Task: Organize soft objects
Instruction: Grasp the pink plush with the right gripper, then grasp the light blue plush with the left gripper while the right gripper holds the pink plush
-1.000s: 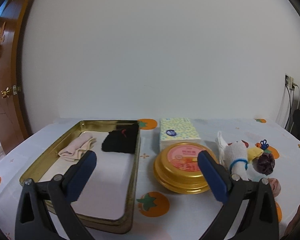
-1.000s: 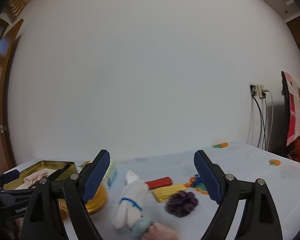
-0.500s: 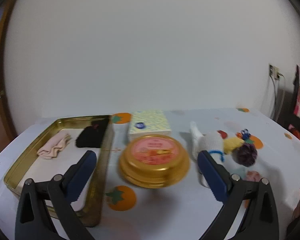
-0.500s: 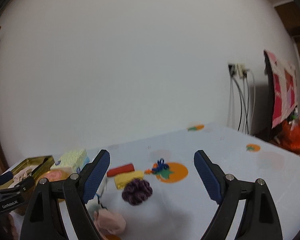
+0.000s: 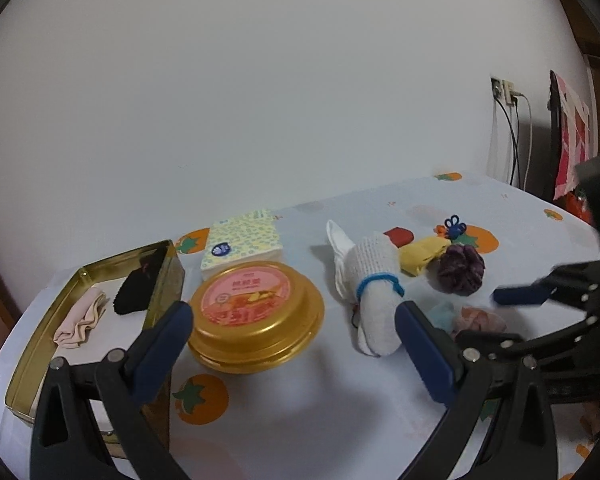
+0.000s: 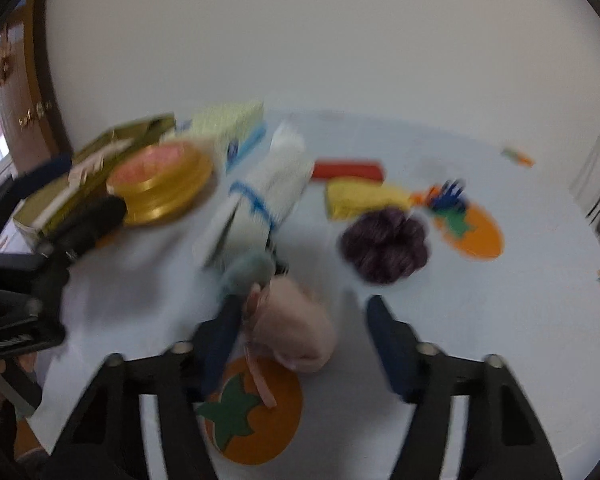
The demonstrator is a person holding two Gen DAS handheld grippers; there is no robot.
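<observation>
A: The table (image 5: 380,420) is taking up most of the view, its printed cloth lying bare toward the near side and off to the right past the scattered pieces.

B: And the gold tray (image 5: 40,360) is sitting along the left edge, holding a beige cloth (image 5: 82,318) and a black cloth (image 5: 134,294).

A: The round gold tin (image 5: 256,316) is standing just beside the tray, with a patterned tissue pack (image 5: 246,242) behind it.

B: A white rolled sock (image 5: 374,296) is lying to the tin's right, and a purple scrunchie (image 6: 384,244) beyond that.

A: The left gripper (image 5: 292,344) is hanging with its jaws wide apart and nothing between them.

B: The right gripper (image 6: 300,336) is closing its jaws around the pink soft piece (image 6: 296,332); the left pad is looking close against it, the right pad standing apart.
</observation>
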